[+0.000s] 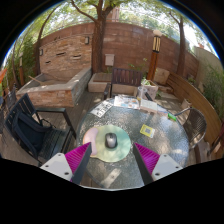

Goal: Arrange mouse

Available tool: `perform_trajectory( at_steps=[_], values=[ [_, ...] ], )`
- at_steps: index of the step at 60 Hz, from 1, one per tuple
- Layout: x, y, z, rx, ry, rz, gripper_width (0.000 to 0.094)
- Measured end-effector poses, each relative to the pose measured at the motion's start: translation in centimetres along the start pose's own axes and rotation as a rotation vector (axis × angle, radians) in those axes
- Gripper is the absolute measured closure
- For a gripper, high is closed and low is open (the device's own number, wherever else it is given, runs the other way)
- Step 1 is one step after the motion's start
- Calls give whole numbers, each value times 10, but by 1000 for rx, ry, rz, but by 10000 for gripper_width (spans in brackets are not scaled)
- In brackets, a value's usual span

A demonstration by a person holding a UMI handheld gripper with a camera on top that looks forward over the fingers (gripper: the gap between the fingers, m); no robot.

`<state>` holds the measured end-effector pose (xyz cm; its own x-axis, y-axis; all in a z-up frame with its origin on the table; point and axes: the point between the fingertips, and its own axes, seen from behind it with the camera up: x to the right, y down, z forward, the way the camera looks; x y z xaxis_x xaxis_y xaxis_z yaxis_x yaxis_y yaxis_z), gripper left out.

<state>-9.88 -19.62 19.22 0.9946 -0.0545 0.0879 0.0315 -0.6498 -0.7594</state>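
Mouse (110, 141) first: one dark mouse sits alone in the middle of a round pale mat (107, 140) on the glass patio table (165, 150), resting on its own weight and touched by nothing. It lies just ahead of the gripper (110, 157) and roughly in line with the gap between the two fingers, which I take to be a lined-up approach for picking it up. Those fingers stand wide apart and hold nothing, with one magenta pad (80, 157) showing on each. The spread looks more than enough to straddle the mouse.

Counting the rest: one mat, one mouse, and a few small light items (148, 130) lying flat further along the table, too small to name. Beyond the table I see one black chair (35, 125) drawn up close, a white side table (149, 97), and a brick wall (100, 45) behind.
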Motion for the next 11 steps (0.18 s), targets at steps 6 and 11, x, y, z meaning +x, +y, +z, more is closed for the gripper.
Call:
perform_trajectory(
  at_steps=[6, 11],
  values=[
    [2, 3, -5, 0, 15, -16, 81],
    [3, 3, -6, 0, 15, -27, 81]
  ],
)
